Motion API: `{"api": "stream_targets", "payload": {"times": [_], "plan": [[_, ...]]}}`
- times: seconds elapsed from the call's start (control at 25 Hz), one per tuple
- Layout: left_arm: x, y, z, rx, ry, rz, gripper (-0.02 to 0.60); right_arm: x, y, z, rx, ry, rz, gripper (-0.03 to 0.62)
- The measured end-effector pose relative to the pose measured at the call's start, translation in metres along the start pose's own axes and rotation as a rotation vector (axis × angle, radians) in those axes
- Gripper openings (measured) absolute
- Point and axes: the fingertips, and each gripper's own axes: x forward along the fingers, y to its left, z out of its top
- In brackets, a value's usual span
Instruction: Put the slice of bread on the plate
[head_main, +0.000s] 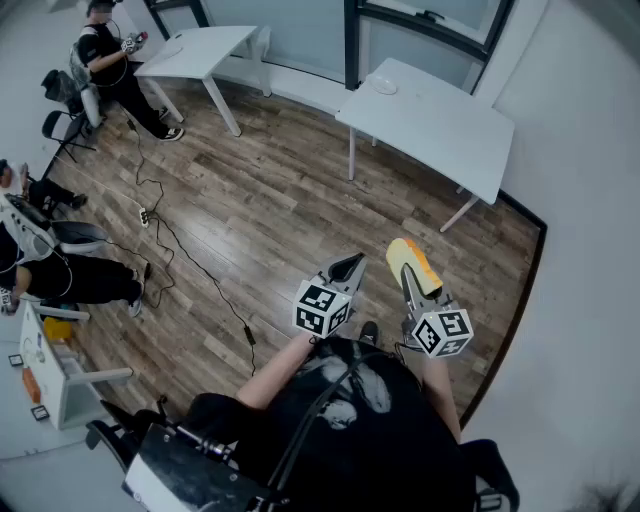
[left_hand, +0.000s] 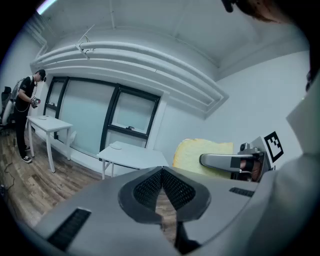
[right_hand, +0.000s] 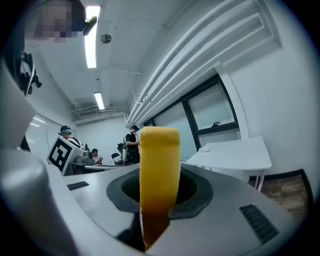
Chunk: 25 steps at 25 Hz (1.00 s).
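Note:
My right gripper (head_main: 411, 274) is shut on the slice of bread (head_main: 412, 262), a yellow slice with a darker crust, held up in the air above the wooden floor. In the right gripper view the bread (right_hand: 159, 165) stands edge-on and upright between the jaws. My left gripper (head_main: 346, 268) hangs just left of it, shut with nothing in it; its pads (left_hand: 150, 189) meet at the tips. The small white plate (head_main: 384, 86) lies on the white table (head_main: 440, 125) ahead, far from both grippers. It also shows as the plate (right_hand: 204, 149) and the plate (left_hand: 119, 146) in the two gripper views.
A second white table (head_main: 195, 52) stands at the far left with a person (head_main: 105, 60) beside it. Seated people (head_main: 60, 270) and chairs fill the left edge. A black cable (head_main: 190, 260) runs across the wooden floor. A white wall (head_main: 590, 250) closes the right side.

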Motion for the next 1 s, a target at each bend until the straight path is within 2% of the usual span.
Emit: {"api": "stream_targets", "payload": {"times": [0.44,0.56,0.68,1.0], "plan": [[0.002,0.008,-0.006,0.0,0.016,-0.005,0.006,0.009,-0.001,-0.005,-0.001,0.008,-0.005,0.098],[-0.002,0.015,-0.007,-0.009,0.018,0.0,0.006,0.015,0.001,-0.007,0.029,0.009,0.003,0.099],[-0.004,0.025,-0.009,-0.02,0.023,0.006,0.006,0.024,0.003,-0.01,0.064,0.009,0.017,0.099],[-0.013,0.067,-0.003,-0.041,0.02,0.0,0.006,0.062,0.017,-0.018,0.072,0.045,-0.004,0.1]]}}
